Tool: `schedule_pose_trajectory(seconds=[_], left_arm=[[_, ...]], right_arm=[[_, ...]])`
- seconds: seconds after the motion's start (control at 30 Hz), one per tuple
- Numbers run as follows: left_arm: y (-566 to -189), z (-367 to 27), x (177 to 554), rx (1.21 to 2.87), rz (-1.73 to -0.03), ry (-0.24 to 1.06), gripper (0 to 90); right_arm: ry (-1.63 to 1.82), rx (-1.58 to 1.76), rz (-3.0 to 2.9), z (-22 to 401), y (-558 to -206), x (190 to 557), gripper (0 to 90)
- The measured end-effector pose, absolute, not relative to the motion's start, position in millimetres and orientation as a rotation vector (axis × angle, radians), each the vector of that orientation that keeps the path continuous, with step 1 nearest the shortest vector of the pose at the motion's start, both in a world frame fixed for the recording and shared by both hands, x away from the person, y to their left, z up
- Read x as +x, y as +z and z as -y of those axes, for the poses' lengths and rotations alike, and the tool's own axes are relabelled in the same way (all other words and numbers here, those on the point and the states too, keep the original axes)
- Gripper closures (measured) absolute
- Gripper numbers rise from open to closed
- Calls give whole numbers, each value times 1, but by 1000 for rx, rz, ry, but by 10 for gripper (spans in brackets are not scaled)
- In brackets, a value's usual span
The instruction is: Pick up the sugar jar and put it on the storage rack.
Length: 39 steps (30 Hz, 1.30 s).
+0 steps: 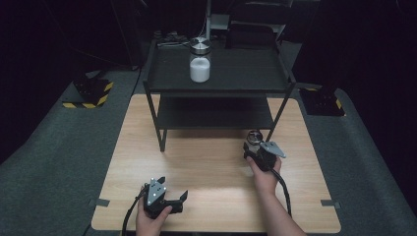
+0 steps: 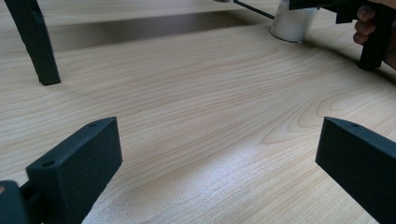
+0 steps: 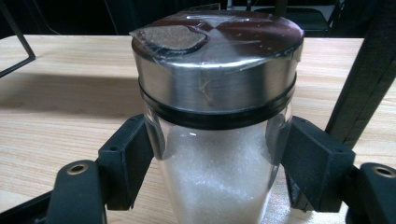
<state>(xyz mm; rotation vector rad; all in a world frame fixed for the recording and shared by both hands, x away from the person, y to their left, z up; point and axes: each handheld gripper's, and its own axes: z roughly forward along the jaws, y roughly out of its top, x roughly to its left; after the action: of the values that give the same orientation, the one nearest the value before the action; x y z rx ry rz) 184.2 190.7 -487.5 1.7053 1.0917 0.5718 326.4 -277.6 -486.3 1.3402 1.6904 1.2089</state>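
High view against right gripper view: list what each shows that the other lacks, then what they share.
High view alone: the black shelf rack with a second jar on its top shelf, the left claw open on the table, both forearms.

Right gripper view alone: close detail of the held jar, its steel lid with a film over it, white grains inside, both pads pressed to the glass.

Shared: the right claw shut on the held jar, wooden table, a rack leg.

glass jar (image 3: 219, 177), shiny metal lid (image 3: 217, 70), wooden table (image 1: 196, 167)
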Motion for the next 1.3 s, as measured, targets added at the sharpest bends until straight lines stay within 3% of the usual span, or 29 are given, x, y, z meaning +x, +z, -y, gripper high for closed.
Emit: schedule_pose_trajectory(seconds=[0.73,1.3], left_arm=[[-488,-191,183,1705,-1090,577,7],[-488,-190,183,1708,-1086,580,7]], right_arm=[[1123,1297,-1690,260,-483,320,308],[1247,1159,-1715,288,-476,273,308]])
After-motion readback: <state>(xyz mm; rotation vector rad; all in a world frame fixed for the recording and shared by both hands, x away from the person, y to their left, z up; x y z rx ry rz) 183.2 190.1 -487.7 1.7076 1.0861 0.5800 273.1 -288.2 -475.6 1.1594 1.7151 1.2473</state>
